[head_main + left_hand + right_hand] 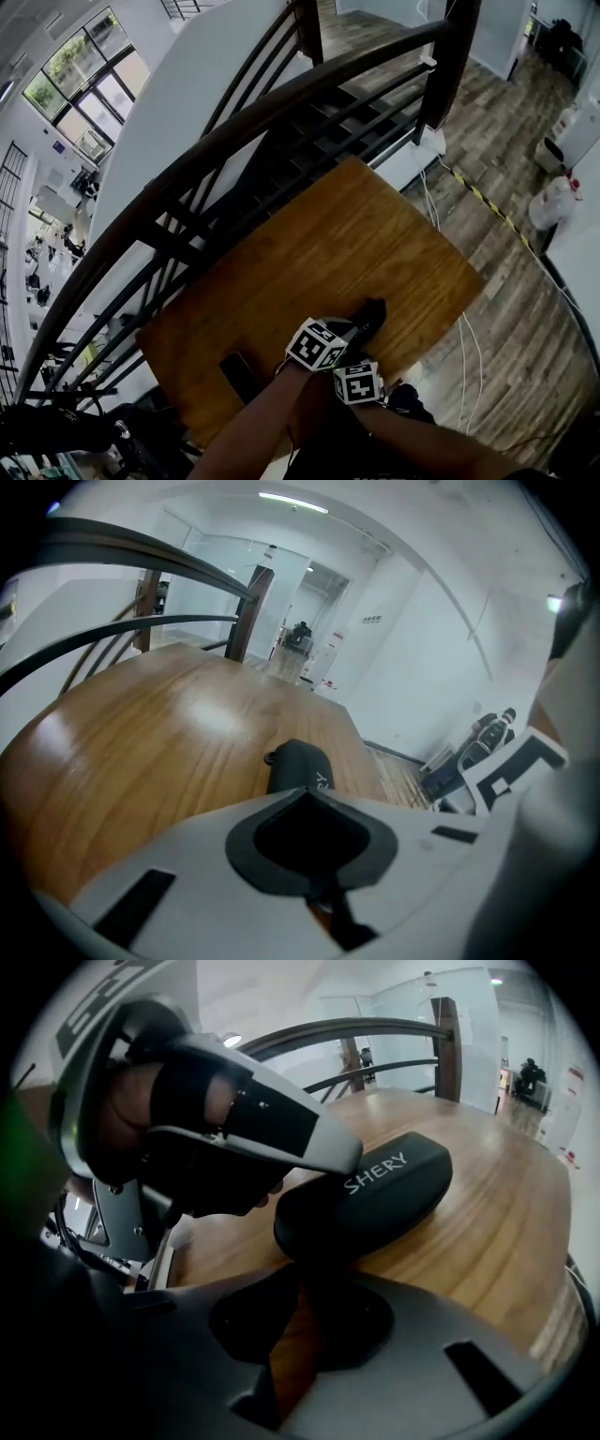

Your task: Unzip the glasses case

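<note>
A black glasses case (367,319) lies on the wooden table (328,244) near its front edge; its white lettering shows in the right gripper view (375,1194). My left gripper (349,330) comes from the left, and its grey jaws stand closed together over the case's near end (300,766). In the right gripper view the left gripper's fingers (281,1124) press on the top of the case. My right gripper (314,1260) sits at the case's near tip with its jaws nearly together, and a dark tab from the case runs down between them.
A flat black object (242,375) lies on the table left of my arms. A dark curved stair railing (234,122) runs along the table's far and left sides. White cables (431,202) trail over the floor to the right of the table.
</note>
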The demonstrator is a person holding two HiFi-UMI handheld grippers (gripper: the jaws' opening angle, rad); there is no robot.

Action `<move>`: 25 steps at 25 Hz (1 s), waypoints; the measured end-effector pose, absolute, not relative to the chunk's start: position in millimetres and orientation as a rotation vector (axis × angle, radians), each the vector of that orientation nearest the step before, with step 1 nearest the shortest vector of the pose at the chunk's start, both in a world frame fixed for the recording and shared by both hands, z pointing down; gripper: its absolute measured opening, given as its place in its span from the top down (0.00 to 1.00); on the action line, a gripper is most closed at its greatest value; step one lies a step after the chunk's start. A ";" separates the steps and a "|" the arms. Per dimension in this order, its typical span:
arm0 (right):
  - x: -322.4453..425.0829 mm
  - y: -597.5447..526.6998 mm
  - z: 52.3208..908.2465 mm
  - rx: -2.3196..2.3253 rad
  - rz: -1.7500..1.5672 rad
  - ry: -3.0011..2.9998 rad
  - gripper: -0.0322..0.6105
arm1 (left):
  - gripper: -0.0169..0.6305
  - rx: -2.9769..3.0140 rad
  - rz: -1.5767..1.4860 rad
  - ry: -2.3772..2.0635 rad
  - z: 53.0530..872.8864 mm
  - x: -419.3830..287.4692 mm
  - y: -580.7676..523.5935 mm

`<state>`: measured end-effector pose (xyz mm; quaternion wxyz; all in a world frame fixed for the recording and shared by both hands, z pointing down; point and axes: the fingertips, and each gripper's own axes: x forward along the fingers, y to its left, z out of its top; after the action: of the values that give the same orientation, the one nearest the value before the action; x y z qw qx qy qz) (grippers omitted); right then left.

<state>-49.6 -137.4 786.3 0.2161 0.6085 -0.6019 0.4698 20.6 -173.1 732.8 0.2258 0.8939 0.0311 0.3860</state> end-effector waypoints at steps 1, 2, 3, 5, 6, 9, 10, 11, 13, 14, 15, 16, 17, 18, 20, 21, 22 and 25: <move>-49.3 -137.3 786.6 1.683 1.315 -1.660 0.90 | 0.97 2.465 1.061 0.084 733.1 21.0 -172.8; -49.1 -137.2 787.0 1.677 1.320 -1.657 0.90 | 0.97 2.467 1.061 0.083 733.4 21.3 -172.6; -48.5 -137.2 787.2 1.670 1.315 -1.658 0.90 | 0.97 2.469 1.061 0.082 733.5 21.7 -172.8; -45.4 -137.5 786.4 1.654 1.276 -1.676 0.91 | 0.97 2.477 1.063 0.078 733.0 23.8 -173.1; -43.3 -137.0 786.2 1.643 1.241 -1.693 0.92 | 0.97 2.481 1.064 0.077 732.6 25.3 -172.5; -39.0 -136.3 783.7 1.591 1.114 -1.729 0.95 | 0.97 2.491 1.068 0.075 732.3 27.8 -172.0; -38.2 -136.5 783.2 1.570 1.084 -1.733 0.95 | 0.97 2.492 1.070 0.073 732.5 28.3 -173.3; -35.9 -136.7 783.1 1.554 1.059 -1.735 0.95 | 0.97 2.492 1.072 0.071 732.7 29.4 -174.8; -23.1 -136.1 783.0 1.540 1.029 -1.730 0.95 | 0.97 2.493 1.078 0.067 732.8 34.2 -177.0; -14.8 -135.8 783.1 1.539 1.019 -1.730 0.95 | 0.97 2.495 1.082 0.064 732.4 36.2 -177.8; -8.2 -135.3 782.9 1.535 1.012 -1.735 0.95 | 0.97 2.496 1.086 0.060 731.8 36.5 -178.3; -4.1 -134.3 782.0 1.524 1.005 -1.742 0.95 | 0.97 2.496 1.088 0.055 731.1 35.4 -178.2; -2.0 -133.0 780.5 1.506 0.990 -1.750 0.95 | 0.97 2.494 1.087 0.047 730.1 33.5 -177.8; -0.7 -131.5 779.2 1.486 0.966 -1.759 0.95 | 0.97 2.491 1.083 0.039 729.3 31.7 -176.9; 3.2 -128.1 778.4 1.454 0.906 -1.768 0.95 | 0.97 2.484 1.077 0.019 729.1 28.6 -174.6; 6.8 -127.0 778.4 1.444 0.882 -1.769 0.95 | 0.97 2.482 1.079 0.009 729.4 27.2 -173.8; 10.4 -126.5 778.1 1.434 0.867 -1.773 0.95 | 0.97 2.481 1.086 -0.002 729.2 25.7 -173.2; 13.3 -126.6 774.1 1.359 0.834 -1.805 0.95 | 0.97 2.471 1.105 -0.031 726.2 20.2 -171.8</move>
<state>13.3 -126.6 774.1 0.3586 0.5268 -0.6995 0.3232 20.2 -171.8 726.2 0.2153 0.8914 -0.0111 0.3987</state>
